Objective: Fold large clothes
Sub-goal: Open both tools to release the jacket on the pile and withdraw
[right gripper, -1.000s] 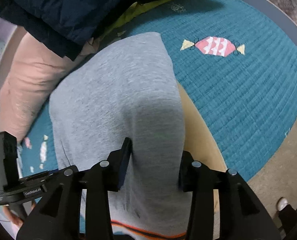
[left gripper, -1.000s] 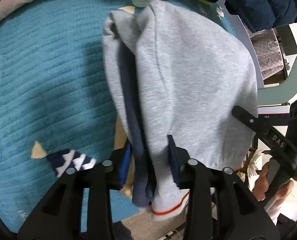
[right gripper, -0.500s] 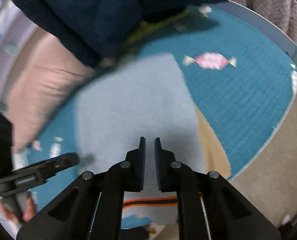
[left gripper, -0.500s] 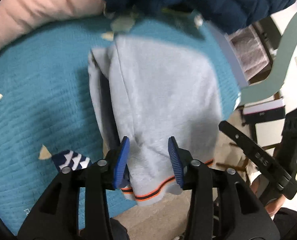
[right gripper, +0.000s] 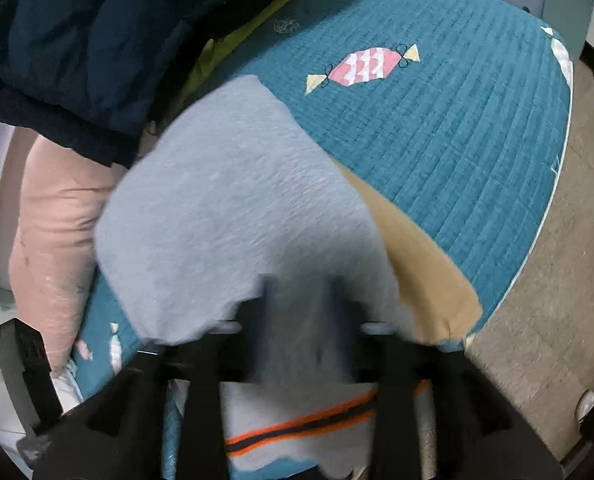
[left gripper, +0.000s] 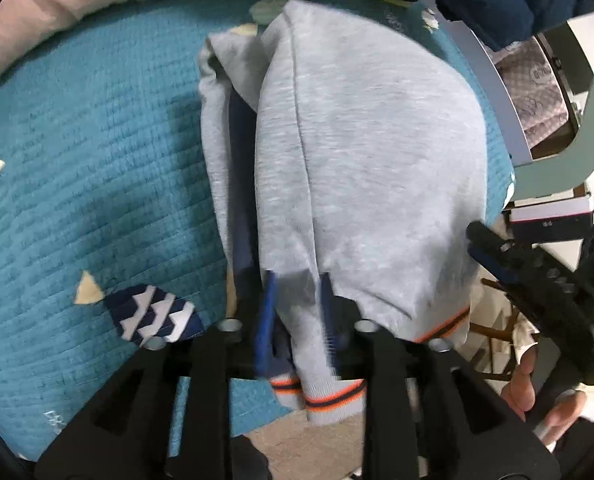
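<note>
The teal quilt (left gripper: 97, 152) covers the bed, and the grey sweatshirt (left gripper: 369, 152) lies on it in a folded stack, its striped hem (left gripper: 329, 400) hanging at the near edge of the bed, closest to me. A dark blue jacket (right gripper: 77, 40) and a pink pillow (right gripper: 53, 220) sit at the far side, with a yellow cloth showing under the jacket.

What has changed: half a second ago my left tongs stood open over the hem and my right tongs were shut on nothing above the cloth. Now both are back on the sweatshirt. The left tongs (left gripper: 297, 296) have closed in on a ridge of grey fabric just above the hem, blue pads pressing it from both sides. The right tongs (right gripper: 301, 312) look to have grey cloth bunched between the jaws too, though that view is smeared by motion, so I judge it a grip and cannot be certain.

I take this as a regrip after the last fold was laid down, so I am set up for the next one. The navy inner layer (left gripper: 243, 184) shows along the left edge of the stack, a sign the layers are not quite flush.

The candy pattern (right gripper: 363, 68) on the quilt is well clear of the sweatshirt.
</note>
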`<state>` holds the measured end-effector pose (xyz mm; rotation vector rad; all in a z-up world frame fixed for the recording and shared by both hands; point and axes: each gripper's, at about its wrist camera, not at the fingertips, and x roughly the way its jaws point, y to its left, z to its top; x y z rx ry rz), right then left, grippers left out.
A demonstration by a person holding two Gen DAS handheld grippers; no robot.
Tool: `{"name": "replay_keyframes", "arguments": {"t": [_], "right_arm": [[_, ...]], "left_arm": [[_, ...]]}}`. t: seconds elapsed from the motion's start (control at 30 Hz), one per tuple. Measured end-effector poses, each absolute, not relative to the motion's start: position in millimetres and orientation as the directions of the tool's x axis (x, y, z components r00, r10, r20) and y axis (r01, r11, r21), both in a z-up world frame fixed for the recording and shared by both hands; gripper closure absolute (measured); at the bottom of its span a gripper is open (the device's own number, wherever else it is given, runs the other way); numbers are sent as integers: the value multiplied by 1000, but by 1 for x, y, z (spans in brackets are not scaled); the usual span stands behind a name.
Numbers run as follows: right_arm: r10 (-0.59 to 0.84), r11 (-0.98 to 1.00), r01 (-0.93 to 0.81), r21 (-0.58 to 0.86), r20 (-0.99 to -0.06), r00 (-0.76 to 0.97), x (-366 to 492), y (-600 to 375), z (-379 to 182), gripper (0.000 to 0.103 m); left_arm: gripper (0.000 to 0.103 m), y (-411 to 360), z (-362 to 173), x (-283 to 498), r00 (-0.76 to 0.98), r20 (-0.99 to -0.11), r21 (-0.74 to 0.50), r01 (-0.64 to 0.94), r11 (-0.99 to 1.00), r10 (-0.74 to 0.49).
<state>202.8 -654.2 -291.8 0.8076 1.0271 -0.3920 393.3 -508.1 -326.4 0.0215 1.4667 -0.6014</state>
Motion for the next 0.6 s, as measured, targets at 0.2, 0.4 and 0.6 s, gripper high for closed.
{"name": "replay_keyframes", "arguments": {"t": [0.2, 0.4, 0.6], "right_arm": [[-66, 755, 574, 317, -835, 547, 187, -616, -239, 17], [-132, 836, 505, 215, -814, 565, 164, -567, -210, 17], [-213, 869, 475, 140, -761, 613, 125, -500, -178, 17]], "left_arm": [[27, -488, -293, 373, 58, -938, -287, 417, 862, -341], [26, -451, -271, 347, 107, -947, -231, 430, 873, -303], [26, -388, -264, 318, 134, -950, -210, 401, 892, -284]]}}
